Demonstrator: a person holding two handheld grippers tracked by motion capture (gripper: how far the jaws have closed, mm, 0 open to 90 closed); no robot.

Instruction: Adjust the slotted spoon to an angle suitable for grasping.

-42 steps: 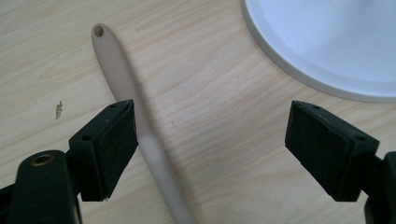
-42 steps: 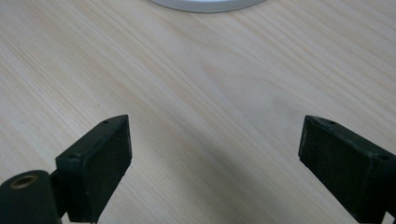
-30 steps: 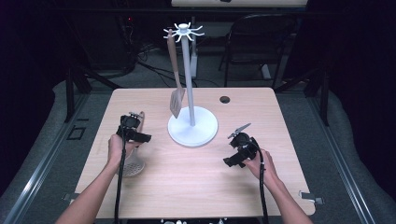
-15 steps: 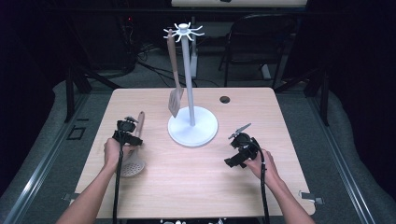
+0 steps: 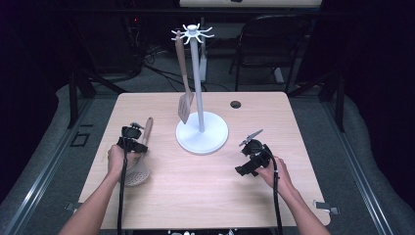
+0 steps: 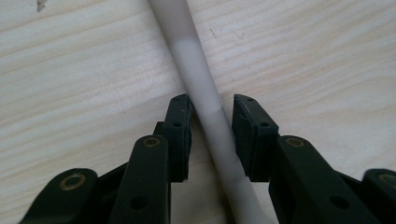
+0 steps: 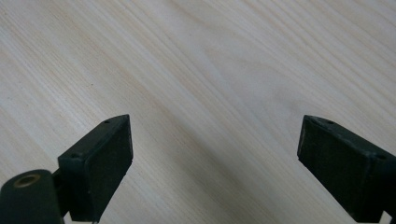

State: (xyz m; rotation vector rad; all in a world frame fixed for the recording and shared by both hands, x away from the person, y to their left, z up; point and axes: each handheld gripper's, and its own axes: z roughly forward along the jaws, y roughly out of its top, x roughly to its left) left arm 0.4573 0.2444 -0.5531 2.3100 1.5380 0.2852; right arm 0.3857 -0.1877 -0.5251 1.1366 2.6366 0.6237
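A skimmer with a pale perforated head (image 5: 136,172) and a wooden handle (image 5: 147,128) lies on the left of the table. My left gripper (image 5: 131,142) is down over that handle. In the left gripper view the handle (image 6: 201,88) runs between the two jaws of the left gripper (image 6: 211,105), which stand open close on either side of it, a thin gap showing on the right. My right gripper (image 5: 247,164) hovers over bare wood right of the stand; in its own view the right gripper (image 7: 215,140) is wide open with nothing between the jaws.
A white utensil stand (image 5: 201,132) with a round base rises at the table's middle, a wooden spatula (image 5: 185,105) hanging from its top hooks. A small dark hole (image 5: 235,104) sits at the back right. A chair (image 5: 274,44) stands behind the table.
My left gripper has shifted slightly left and settled lower over the skimmer's handle. The right gripper has stayed in place.
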